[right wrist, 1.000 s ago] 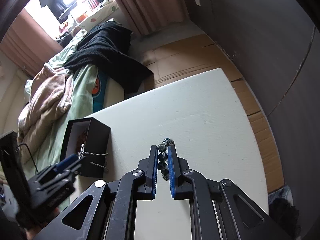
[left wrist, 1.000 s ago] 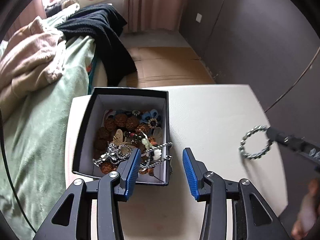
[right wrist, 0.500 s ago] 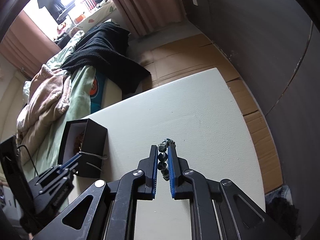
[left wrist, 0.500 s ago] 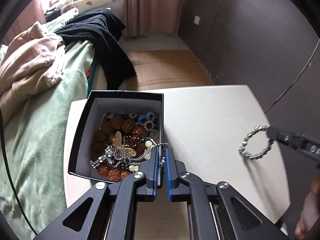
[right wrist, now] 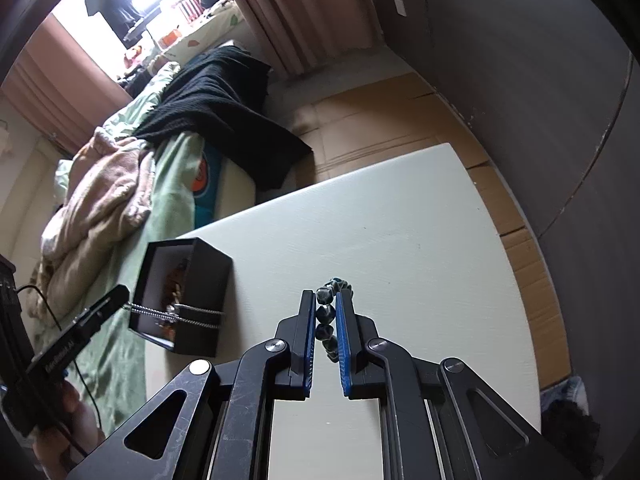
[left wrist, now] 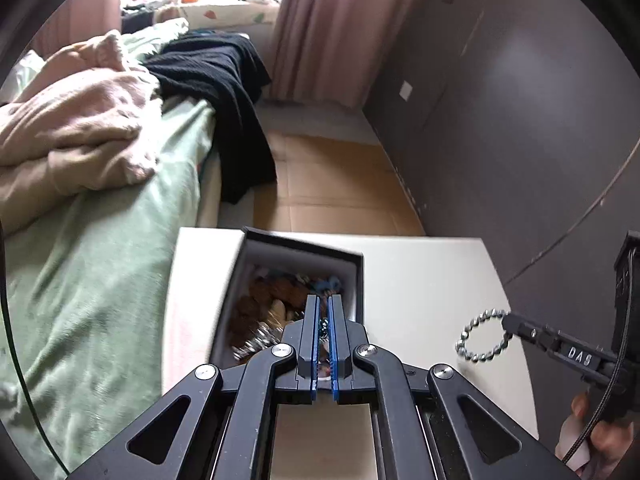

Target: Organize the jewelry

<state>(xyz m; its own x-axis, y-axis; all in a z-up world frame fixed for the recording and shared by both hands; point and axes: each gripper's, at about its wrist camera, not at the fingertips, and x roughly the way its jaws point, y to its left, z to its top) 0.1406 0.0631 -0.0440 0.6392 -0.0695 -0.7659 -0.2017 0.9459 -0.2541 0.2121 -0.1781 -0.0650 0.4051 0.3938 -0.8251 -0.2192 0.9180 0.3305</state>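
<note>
Left wrist view: our left gripper (left wrist: 324, 312), wide open a second ago, now shows its jaws closed on a silver chain (right wrist: 176, 314) at the near wall of the black jewelry box (left wrist: 304, 248), which looks tugged askew; extraction seems begun. Right wrist view: our right gripper (right wrist: 327, 312) remains clamped on the beaded bracelet (right wrist: 326, 314), held above the white table (right wrist: 400, 240), unchanged, awaiting placement.
</note>
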